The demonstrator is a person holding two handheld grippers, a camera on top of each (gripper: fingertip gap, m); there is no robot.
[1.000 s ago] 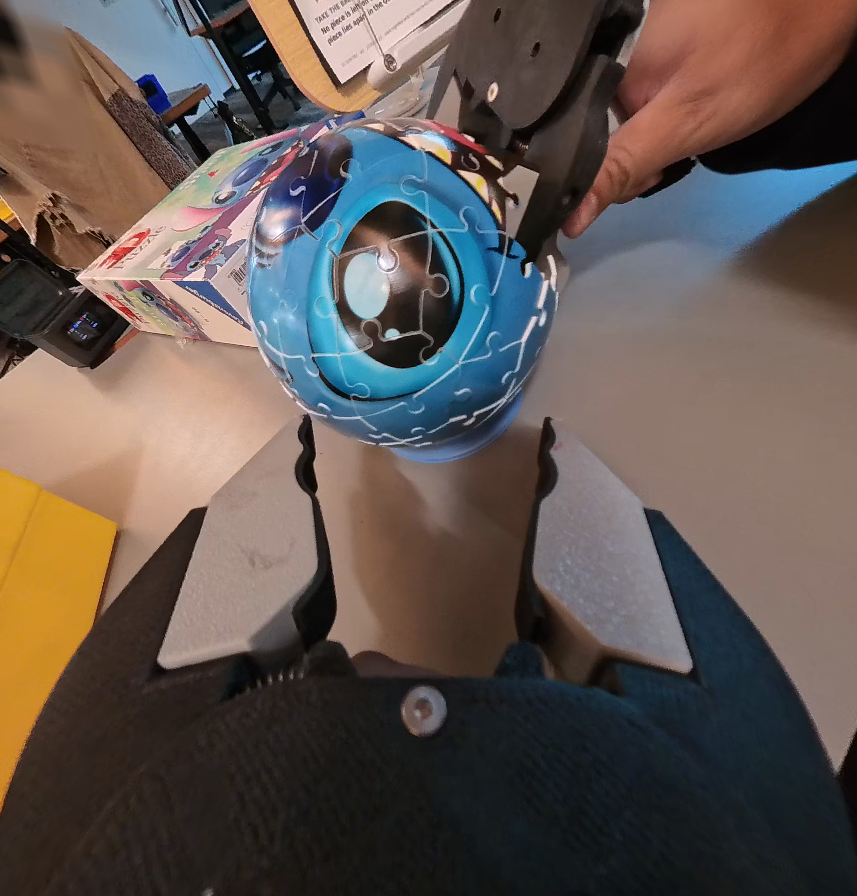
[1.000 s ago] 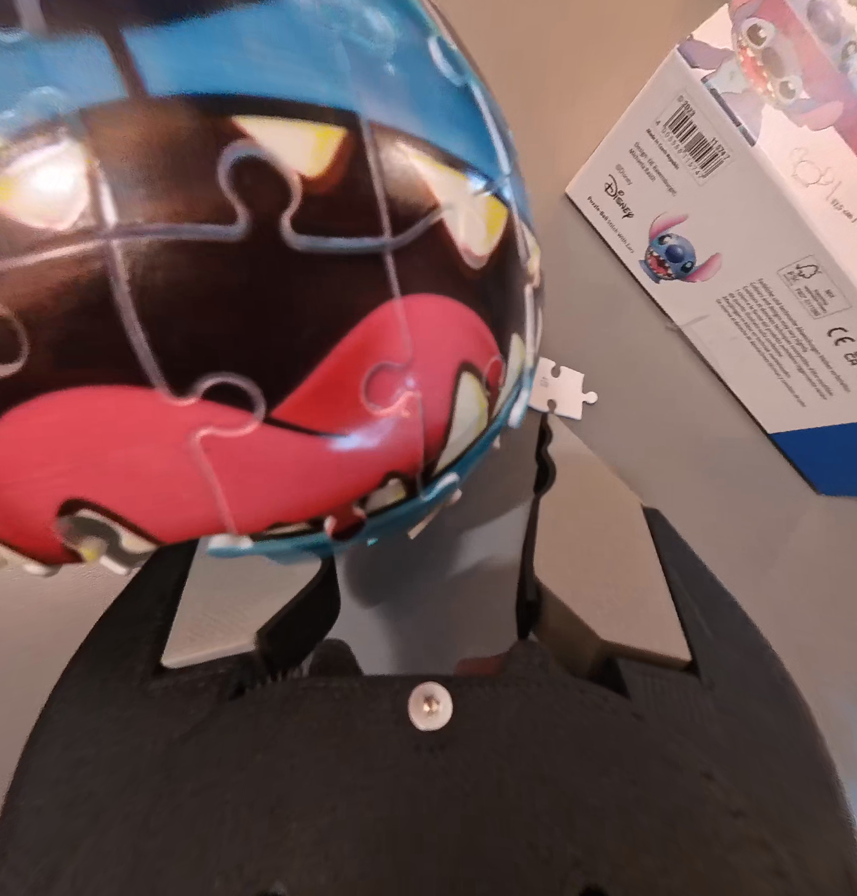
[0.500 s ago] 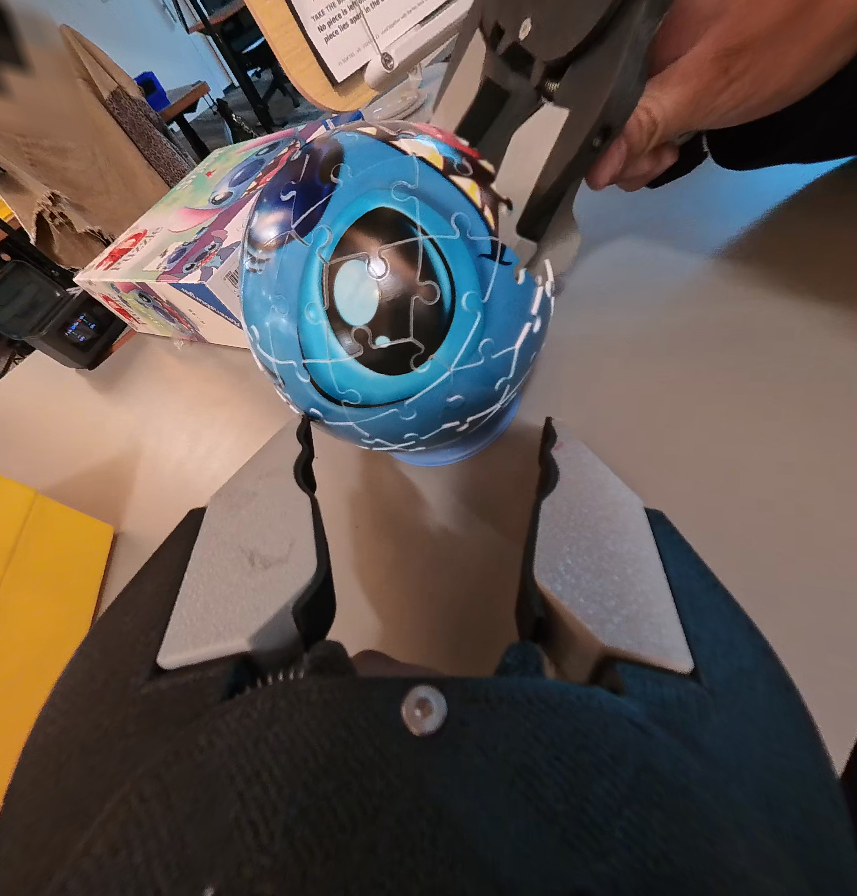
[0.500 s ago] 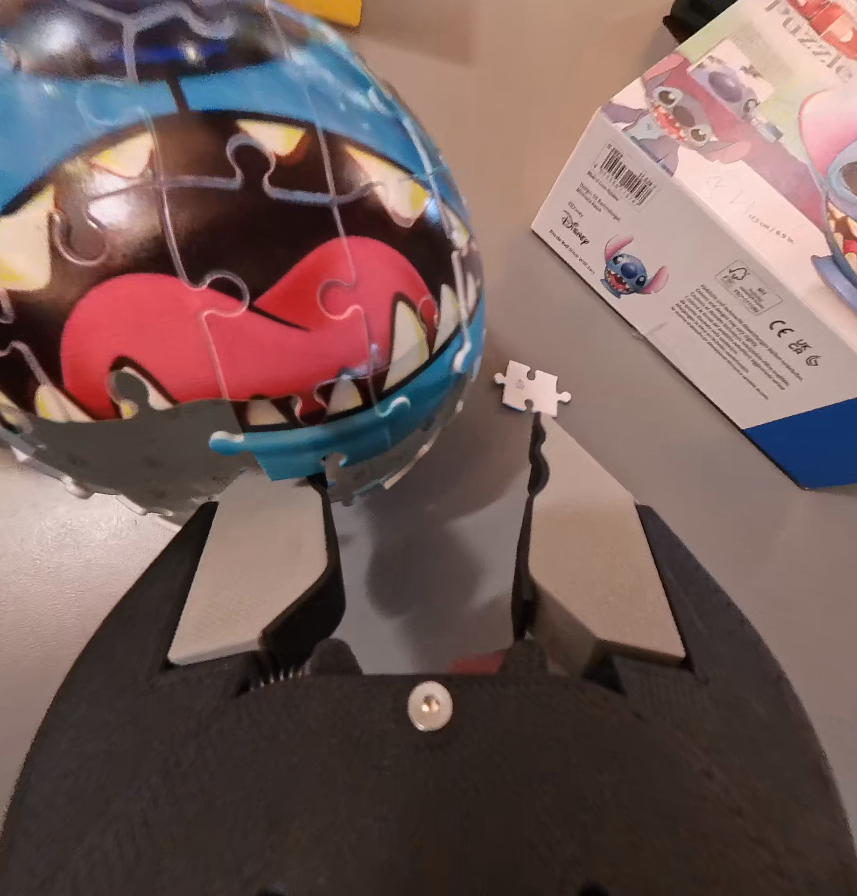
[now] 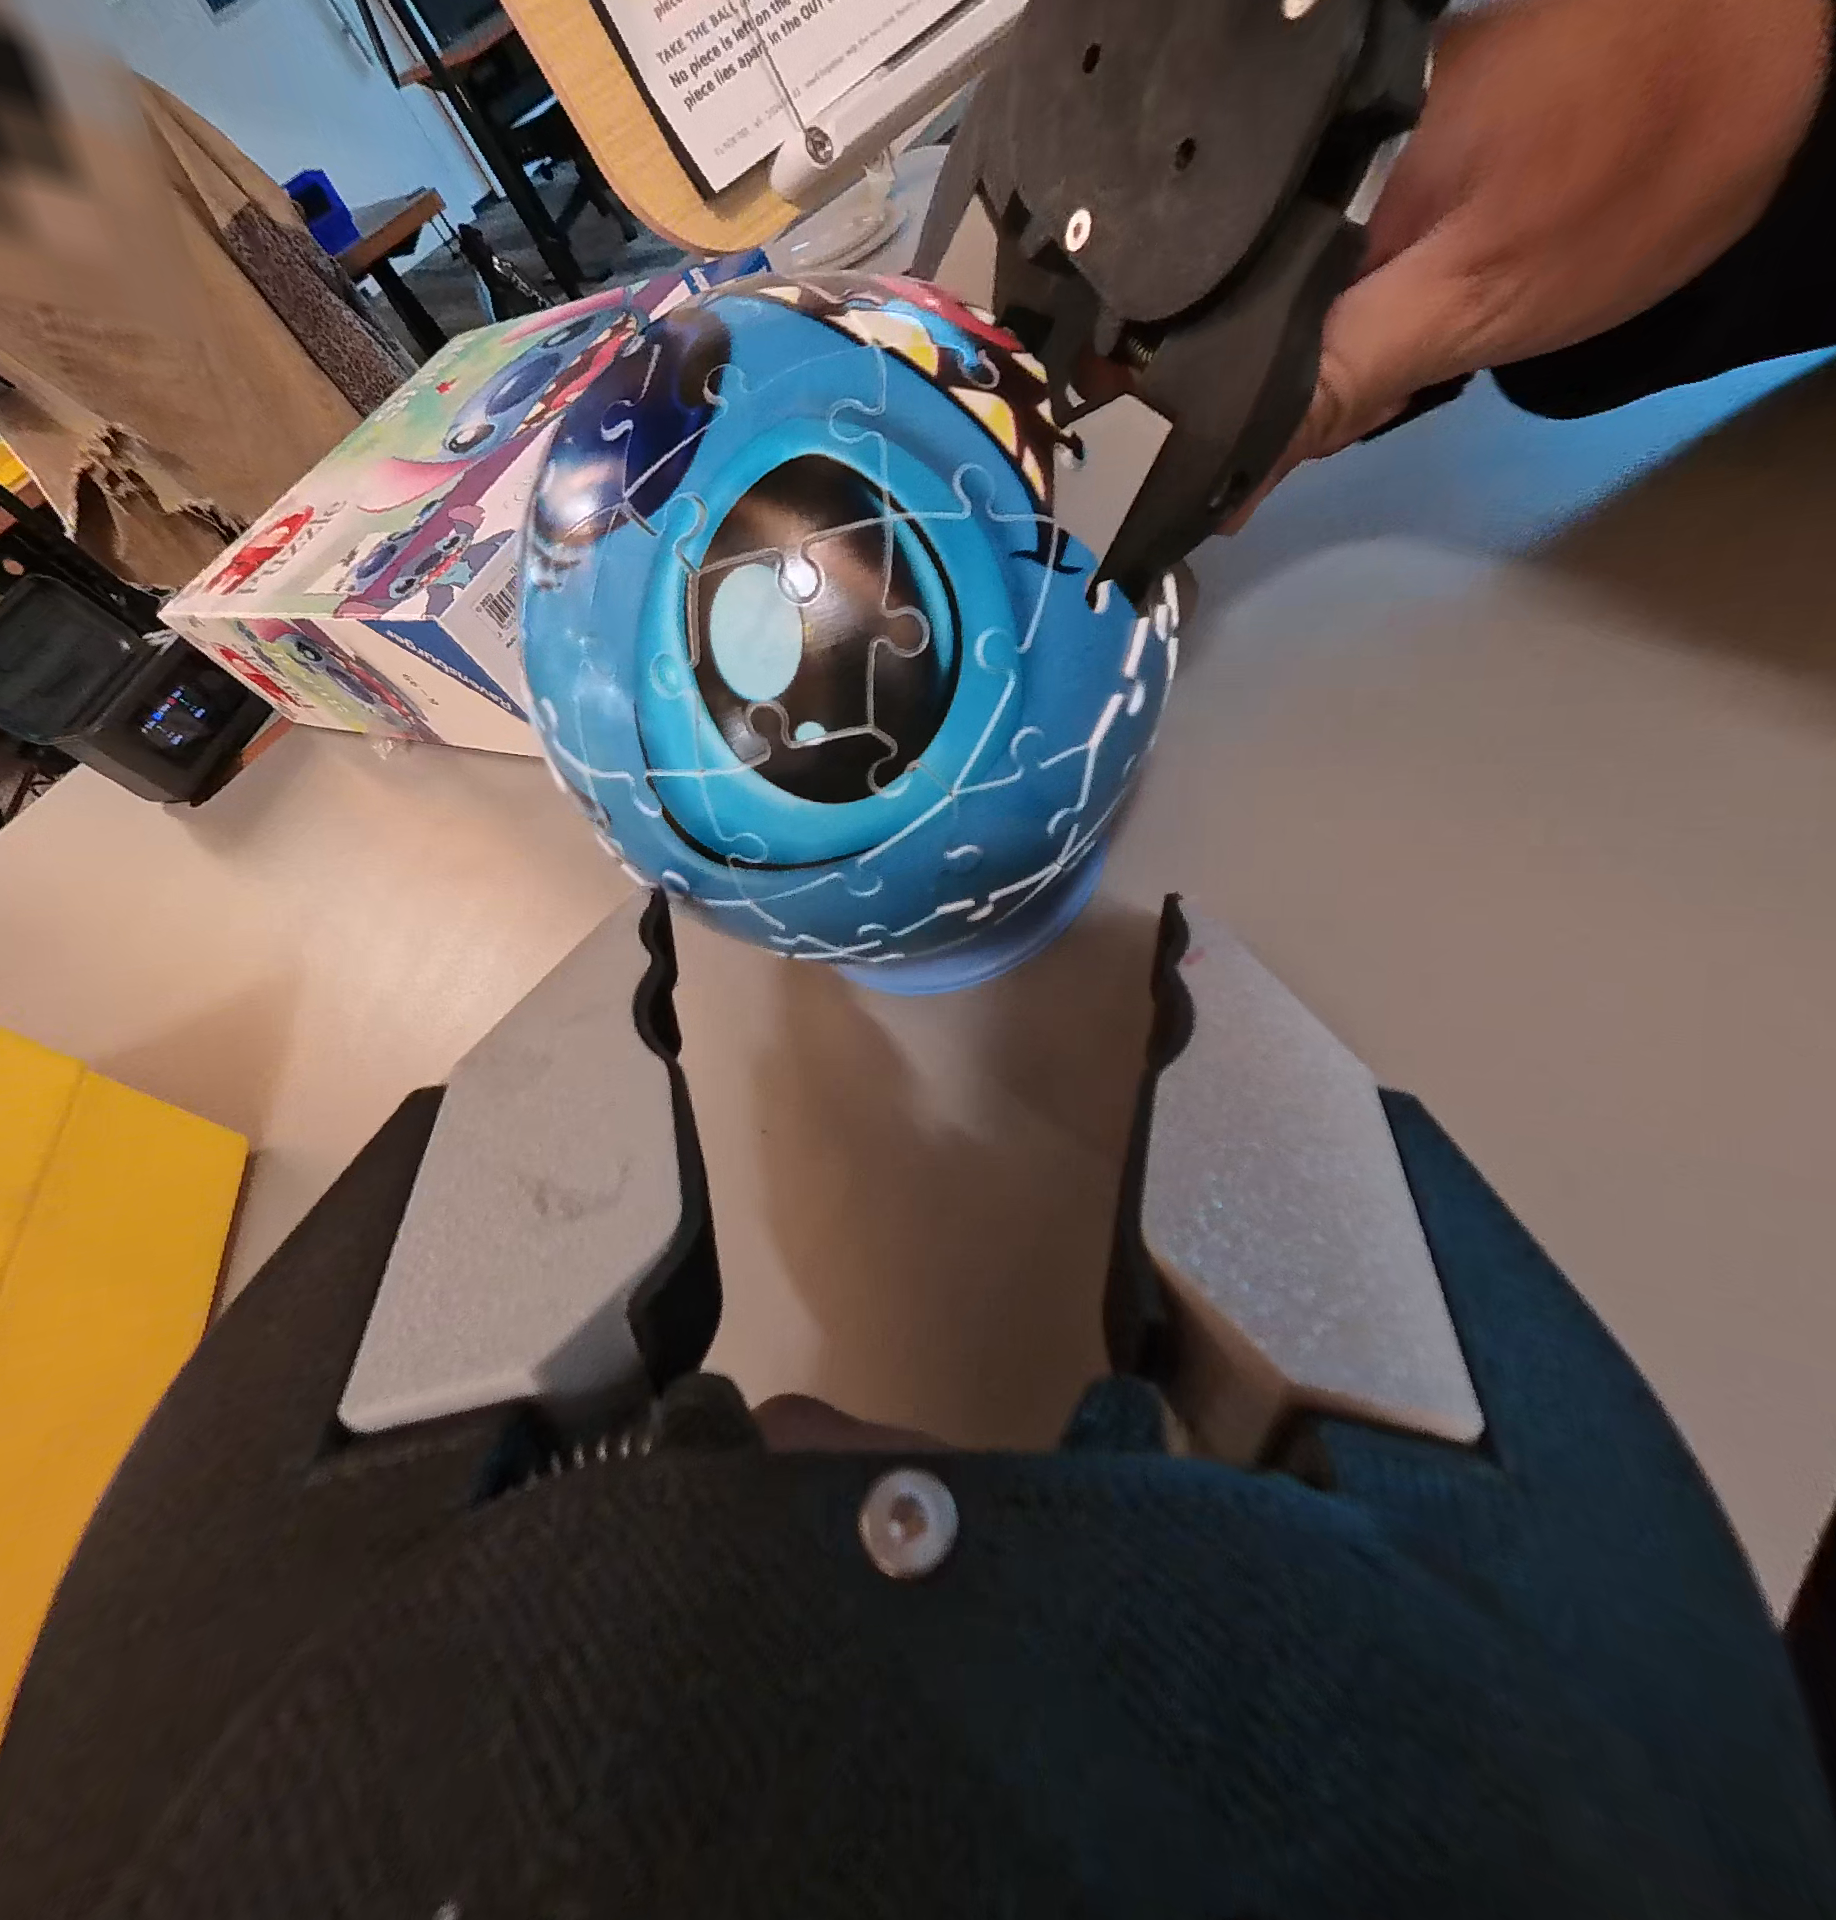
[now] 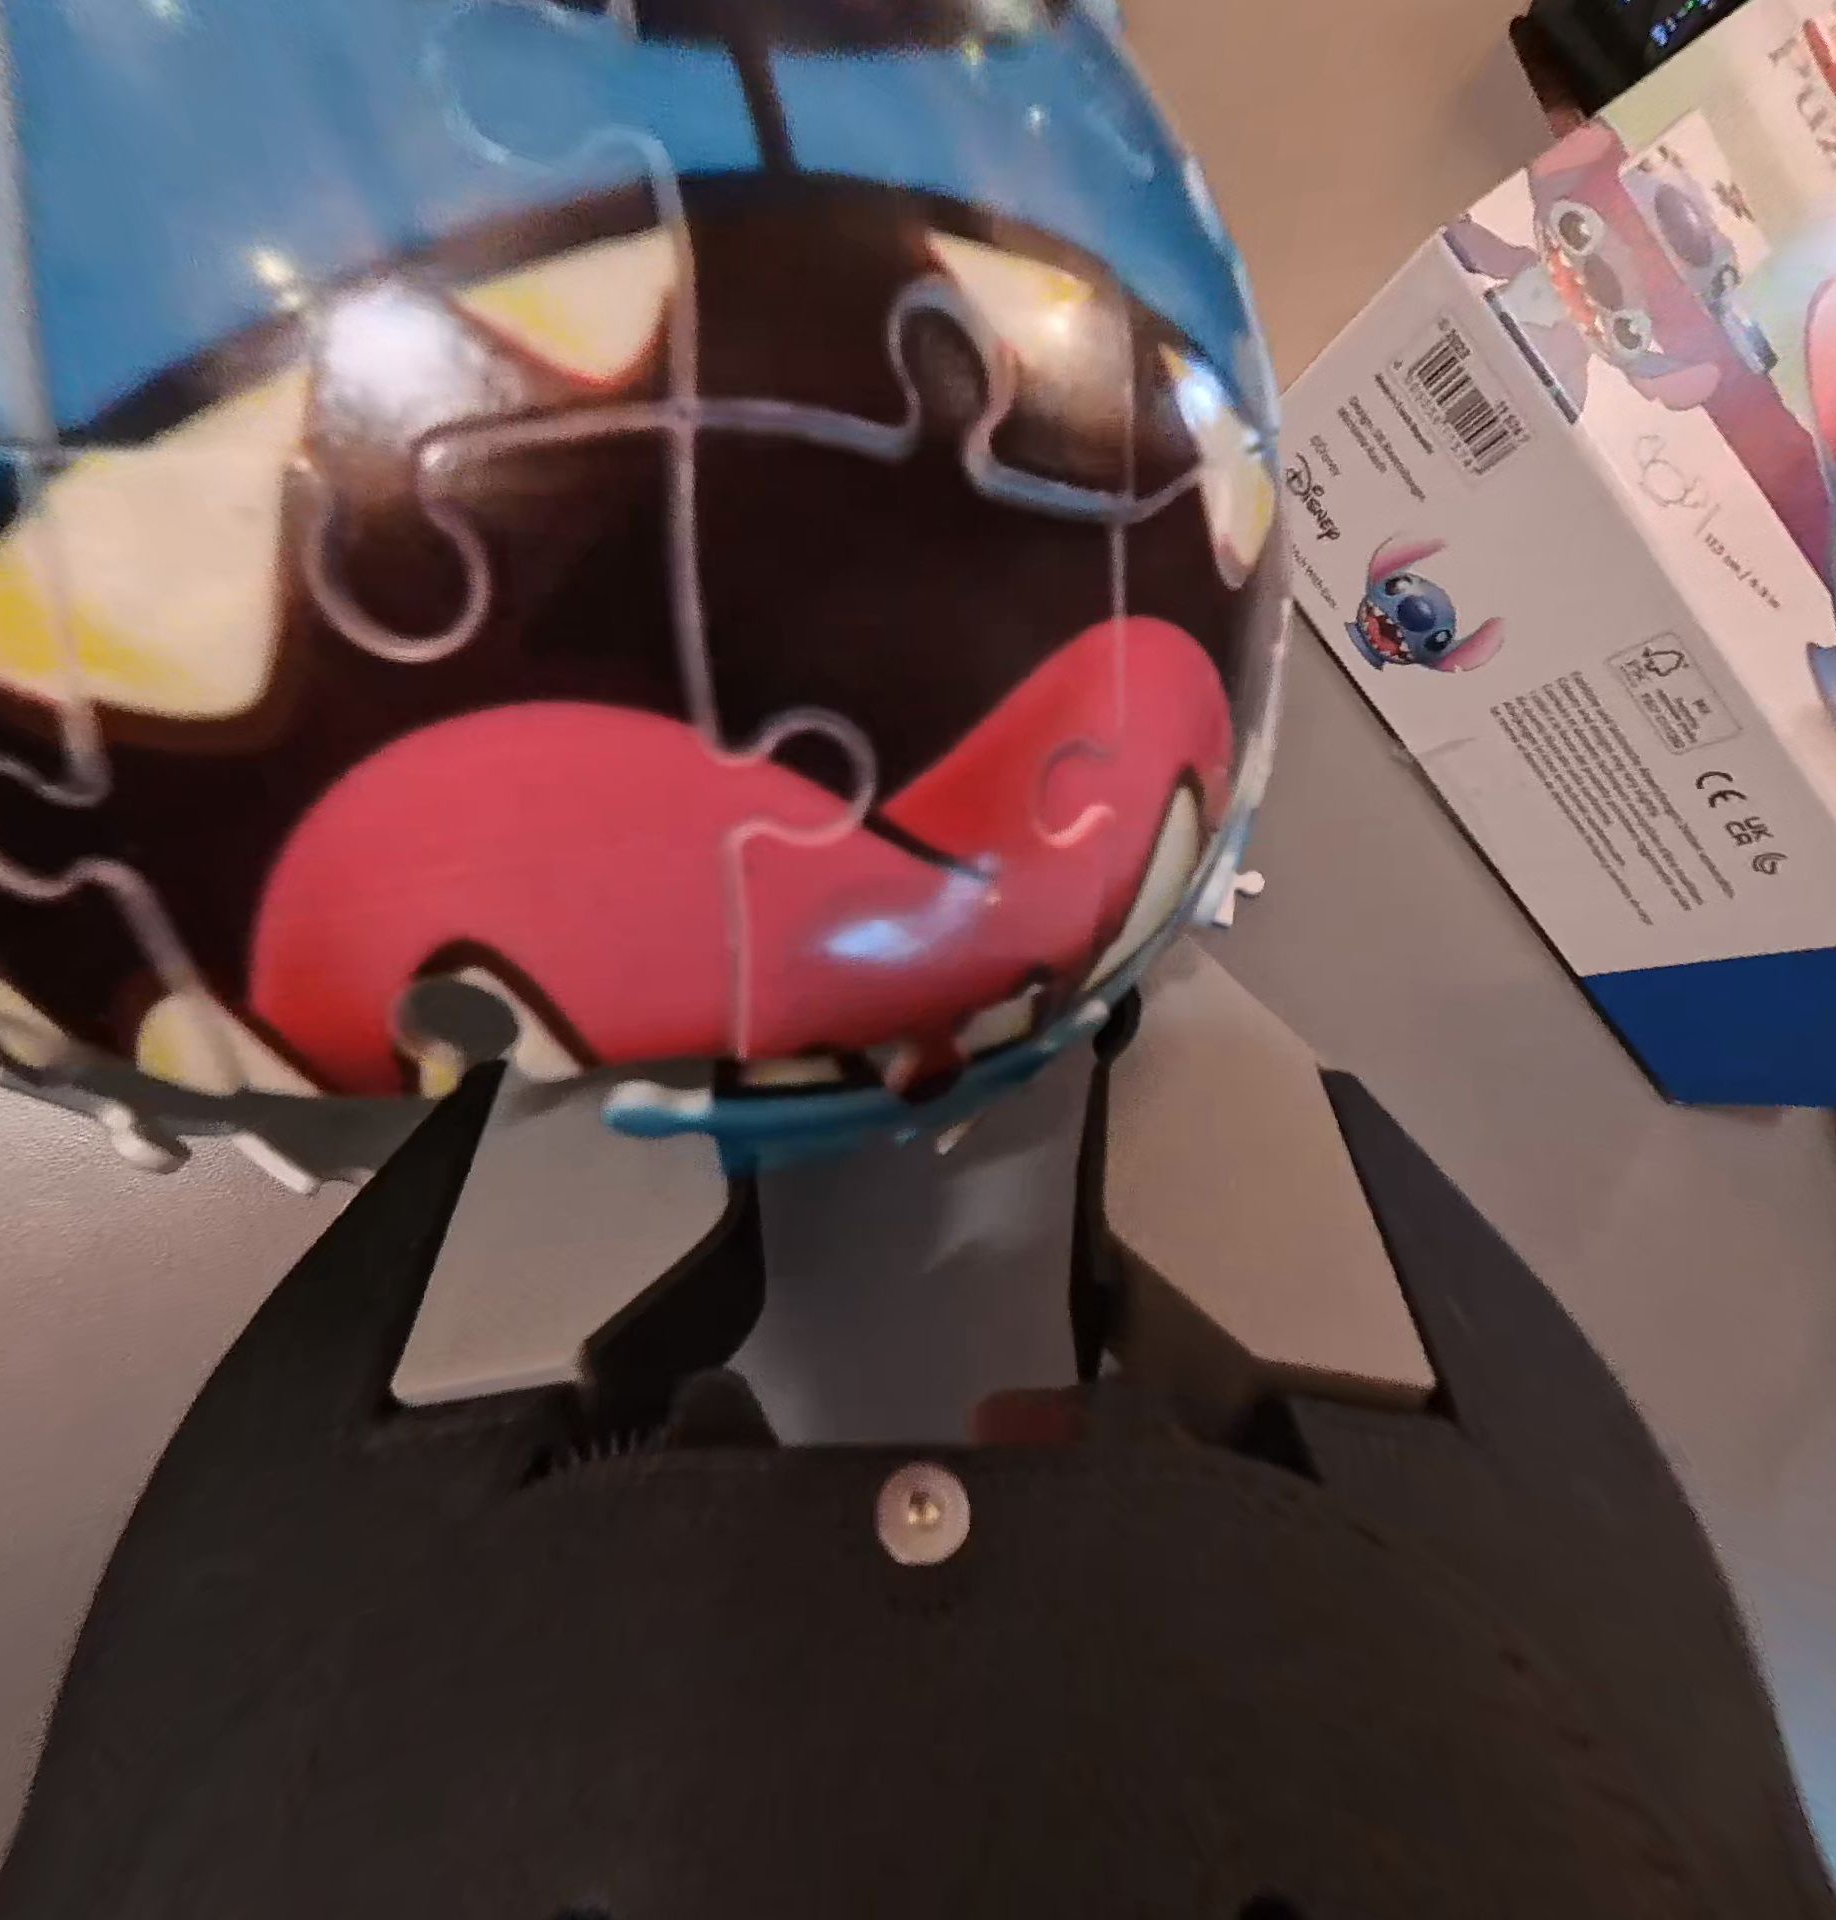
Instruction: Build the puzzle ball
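Note:
The puzzle ball [image 5: 852, 644], blue with a big dark eye, stands on its blue base on the table [image 5: 1465, 883]. My left gripper [image 5: 909, 914] is open and empty, its fingertips just short of the ball's underside. In the right wrist view the ball [image 6: 602, 644] fills the upper left, showing a dark mouth and red tongue with a ragged lower rim. My right gripper [image 6: 924, 1060] is open with that rim between its fingers. Its right fingertip [image 6: 1116, 1023] is at the rim; the left one is hidden behind the ball. A loose white piece [image 6: 1241, 894] peeks out beside the ball.
The puzzle box [image 5: 374, 582] lies behind the ball, at the right in the right wrist view [image 6: 1620, 623]. A black device [image 5: 114, 696], torn cardboard [image 5: 114, 312] and a sign board [image 5: 737, 104] stand at the back. A yellow sheet [image 5: 62, 1299] lies left. A hand [image 5: 1516, 239] holds the right gripper. My right gripper is the nearer one to the loose white piece [image 6: 1241, 894]: about 6 cm, against 20 cm.
My right gripper drew back, then came in close to the ball again, and its jaws narrowed around the lower rim. The ball turned slightly. My left gripper stayed open and still.

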